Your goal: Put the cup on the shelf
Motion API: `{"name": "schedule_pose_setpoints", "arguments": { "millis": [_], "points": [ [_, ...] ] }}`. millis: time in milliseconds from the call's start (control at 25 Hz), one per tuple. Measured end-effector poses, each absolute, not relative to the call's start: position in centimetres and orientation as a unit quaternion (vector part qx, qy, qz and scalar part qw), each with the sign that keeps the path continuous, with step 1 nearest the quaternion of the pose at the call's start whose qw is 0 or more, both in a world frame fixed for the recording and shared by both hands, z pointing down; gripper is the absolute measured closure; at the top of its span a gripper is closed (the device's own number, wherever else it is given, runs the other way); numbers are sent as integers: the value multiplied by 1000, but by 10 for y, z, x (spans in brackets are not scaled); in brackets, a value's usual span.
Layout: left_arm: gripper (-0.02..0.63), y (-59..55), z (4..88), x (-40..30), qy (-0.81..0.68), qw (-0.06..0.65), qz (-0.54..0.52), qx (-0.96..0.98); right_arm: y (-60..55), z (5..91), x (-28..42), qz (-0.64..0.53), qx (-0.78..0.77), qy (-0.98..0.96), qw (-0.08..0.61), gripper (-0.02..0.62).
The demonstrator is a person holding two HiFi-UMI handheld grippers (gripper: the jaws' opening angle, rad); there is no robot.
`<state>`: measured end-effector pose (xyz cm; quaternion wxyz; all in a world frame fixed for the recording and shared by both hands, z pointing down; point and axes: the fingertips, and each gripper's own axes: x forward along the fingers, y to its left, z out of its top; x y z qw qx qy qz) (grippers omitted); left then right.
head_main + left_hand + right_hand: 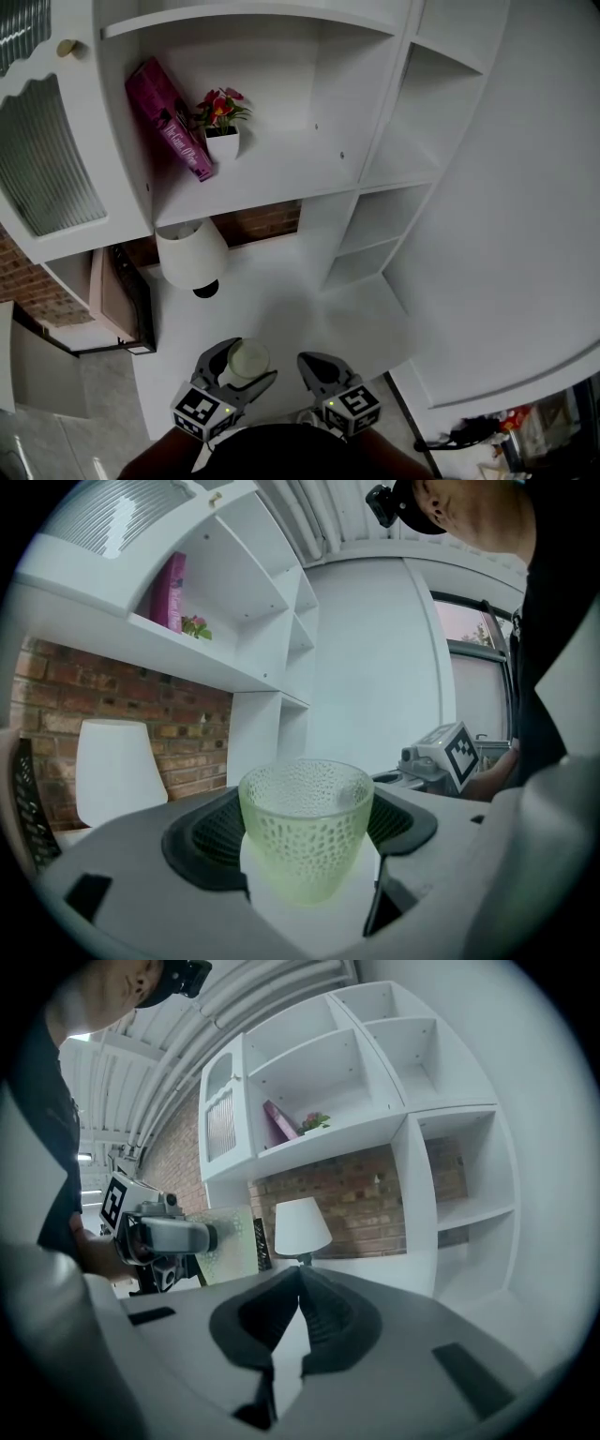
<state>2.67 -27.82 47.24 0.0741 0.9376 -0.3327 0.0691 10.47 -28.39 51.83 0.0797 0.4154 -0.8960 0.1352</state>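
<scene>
A pale green dimpled glass cup point(306, 829) sits upright between the jaws of my left gripper point(302, 834), which is shut on it. From the head view the cup point(247, 360) shows from above, low over the white counter, held by the left gripper point(236, 367). My right gripper point(317, 371) hovers beside it, shut with nothing held; its jaws point(298, 1309) meet at the tips. The white shelf point(272, 169) lies ahead and higher up. The right gripper view catches the cup point(227, 1241) at the left.
On the shelf stand a pink book point(169, 118) and a small potted flower point(222, 124). A white lamp point(191, 255) rests on the counter under it, before a brick wall point(187, 733). Narrow open compartments point(386, 214) lie to the right. A dark basket point(137, 298) sits at the counter's left.
</scene>
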Motion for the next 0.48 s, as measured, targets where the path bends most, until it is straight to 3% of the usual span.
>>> {"name": "schedule_pose_setpoints", "arguments": {
  "millis": [480],
  "points": [
    [223, -310, 414, 34, -318, 43, 57, 945, -281, 516, 104, 132, 406, -902, 65, 591]
  ]
}}
